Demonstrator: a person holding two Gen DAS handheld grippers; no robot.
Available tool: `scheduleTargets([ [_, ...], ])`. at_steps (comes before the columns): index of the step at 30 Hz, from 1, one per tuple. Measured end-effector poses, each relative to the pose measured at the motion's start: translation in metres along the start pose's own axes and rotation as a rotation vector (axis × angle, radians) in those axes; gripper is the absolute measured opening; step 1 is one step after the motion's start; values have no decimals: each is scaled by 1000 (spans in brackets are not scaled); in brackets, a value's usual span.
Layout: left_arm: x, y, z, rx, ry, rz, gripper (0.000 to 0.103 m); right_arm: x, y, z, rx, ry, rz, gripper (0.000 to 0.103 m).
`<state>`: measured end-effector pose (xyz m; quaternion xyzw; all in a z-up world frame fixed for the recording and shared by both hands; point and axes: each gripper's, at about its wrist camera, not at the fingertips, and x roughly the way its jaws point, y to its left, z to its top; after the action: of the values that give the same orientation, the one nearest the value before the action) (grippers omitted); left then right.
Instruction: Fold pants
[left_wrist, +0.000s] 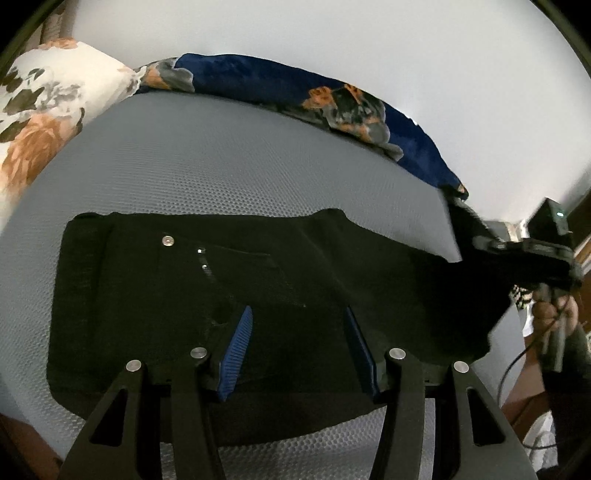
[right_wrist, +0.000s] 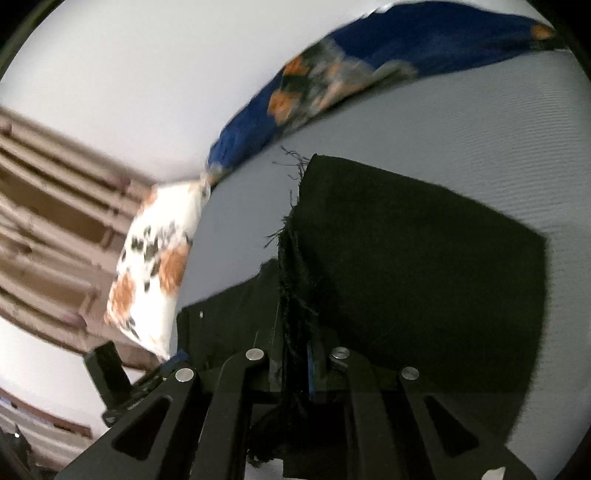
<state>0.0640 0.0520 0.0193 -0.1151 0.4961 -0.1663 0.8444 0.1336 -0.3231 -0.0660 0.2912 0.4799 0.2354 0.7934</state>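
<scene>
Black pants (left_wrist: 229, 295) lie on a grey textured mattress (left_wrist: 221, 158), waistband with silver button at the left, legs running right. My left gripper (left_wrist: 297, 325) is open just above the hip area, blue pads spread. My right gripper (right_wrist: 295, 354) is shut on the frayed hem of the pants (right_wrist: 406, 266) and holds the leg end lifted and doubled over. The right gripper also shows in the left wrist view (left_wrist: 532, 254) at the right edge, holding the leg end up.
A navy floral blanket (left_wrist: 295, 88) lies along the mattress's far edge. A white floral pillow (left_wrist: 40, 110) sits at the far left, also in the right wrist view (right_wrist: 151, 269). A pale wall stands behind. Wooden furniture (right_wrist: 44, 206) is beyond the bed.
</scene>
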Motion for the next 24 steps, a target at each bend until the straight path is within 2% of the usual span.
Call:
scheduleTargets([
  [5,-5,10,-1,-24,9,-56,53,60,31,-17,-67,111,-7,8],
  [11,-6,10,-2,-23,10,-98,53,112,48,-50,-185,212,-149,10],
  [14,-2,7,-1,-20,23,-124,53,125,50,-58,-169,250,-147,23],
  [16,0,4,0,-21,30,-143,53,120,54,-60,-156,252,-109,33],
  [18,3,1,1,-26,44,-172,53,108,59,-61,-171,236,-109,36],
  [20,6,-4,1,-27,59,-208,53,84,59,-62,-182,182,-112,39],
  [22,13,-8,1,-36,94,-250,53,60,54,-59,-168,128,-130,47],
  [24,24,-13,1,-60,138,-303,53,38,42,-60,-130,78,-131,48],
])
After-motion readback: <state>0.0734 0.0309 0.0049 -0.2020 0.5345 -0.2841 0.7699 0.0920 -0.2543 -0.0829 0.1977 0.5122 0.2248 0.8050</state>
